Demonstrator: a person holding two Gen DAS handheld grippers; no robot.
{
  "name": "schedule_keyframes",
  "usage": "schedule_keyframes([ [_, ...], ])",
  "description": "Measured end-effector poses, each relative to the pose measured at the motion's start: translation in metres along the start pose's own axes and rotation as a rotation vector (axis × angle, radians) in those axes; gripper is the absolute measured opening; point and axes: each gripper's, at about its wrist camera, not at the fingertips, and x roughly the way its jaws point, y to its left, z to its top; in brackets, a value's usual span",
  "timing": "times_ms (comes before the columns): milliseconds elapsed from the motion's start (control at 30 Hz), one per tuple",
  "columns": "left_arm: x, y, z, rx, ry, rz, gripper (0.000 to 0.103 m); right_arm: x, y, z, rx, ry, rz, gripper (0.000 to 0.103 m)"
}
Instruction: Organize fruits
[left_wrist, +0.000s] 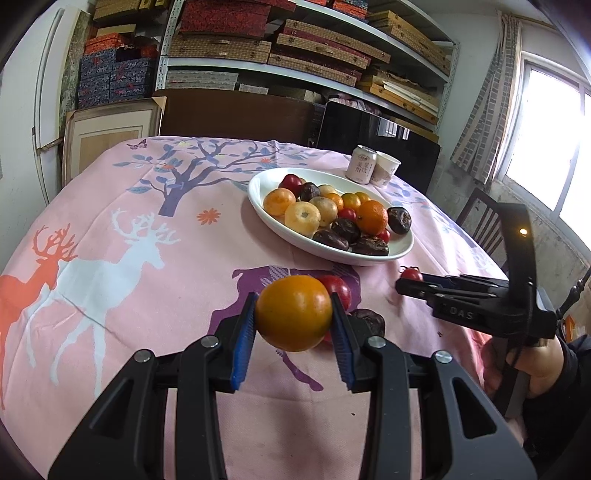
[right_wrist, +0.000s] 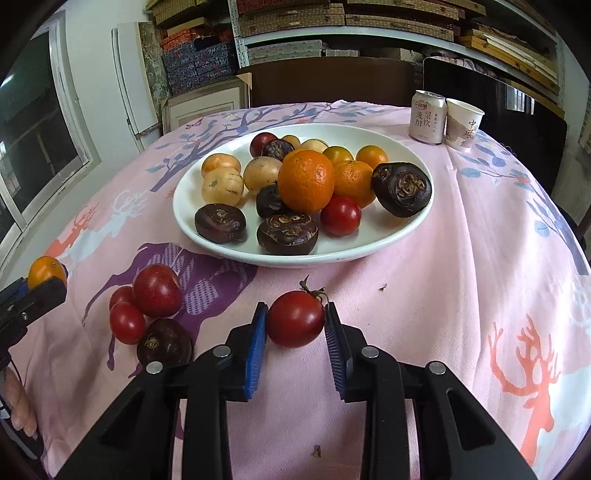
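Holding a fruit in each hand, we are mid-sort: the left gripper (left_wrist: 294, 320) pinches an orange (left_wrist: 294, 313) between its blue pads, clear of the cloth (left_wrist: 110, 229), and the right gripper (right_wrist: 295, 325) has its pads pressed on a tomato (right_wrist: 295, 319) that sits low over the cloth, whether touching it we cannot tell.

In the right wrist view the plate (right_wrist: 369, 251) lies at twelve o'clock from the tomato, near but apart. It is heaped with oranges, pale yellow fruits, dark wrinkled ones and a few tomatoes. A small group (right_wrist: 147, 306) of three red fruits and one dark one lies on the cloth at nine o'clock from the tomato — loose pieces not yet sorted, we judge.

Next, each fruit needs carrying to its place, and the frames do not say whether that is the plate or the group. The plate is crowded, so a gentle set-down in a gap matters — round fruit rolls.

The tomato is deep red, glossy, its green stalk at one o'clock. The orange is smooth, amber, darker toward the top.
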Motion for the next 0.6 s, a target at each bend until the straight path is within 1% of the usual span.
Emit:
schedule_keyframes([
  [267,0.0,0.001,0.0,-0.005,-0.003,0.013,0.037,-0.029,-0.012,-0.008,0.037,-0.071,0.059,0.031],
  [433,0.0,0.001,0.0,-0.012,-0.001,0.009,0.037,-0.052,-0.015,-0.008,0.03,-0.119,0.075,0.031],
  [600,-0.001,-0.004,0.011,-0.02,0.015,-0.013,0.037,-0.079,-0.023,0.006,0.007,-0.184,0.064,0.032],
])
